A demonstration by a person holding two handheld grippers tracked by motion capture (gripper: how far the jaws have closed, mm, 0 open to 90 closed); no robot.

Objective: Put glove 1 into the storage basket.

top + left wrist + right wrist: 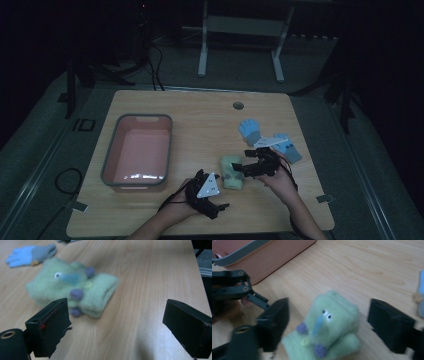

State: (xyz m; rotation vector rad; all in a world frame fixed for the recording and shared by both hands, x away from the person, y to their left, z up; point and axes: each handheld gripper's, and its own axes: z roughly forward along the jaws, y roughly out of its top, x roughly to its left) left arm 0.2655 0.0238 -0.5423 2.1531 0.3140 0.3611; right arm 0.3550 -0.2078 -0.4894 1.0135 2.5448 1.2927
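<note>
The desk carries a pink bin at its left, likely the place folded things are meant to go. Near the middle lies a green glove, folded over on itself, resting flat on the wood. The right claw stands over it with jaws wide on either side, pressing nothing; the left claw hangs just beside it, also spread and empty. Two blue gloves wait farther back. The right claw's camera shows the glove's little eyes and purple dots; from above it is a pale lump.
</note>
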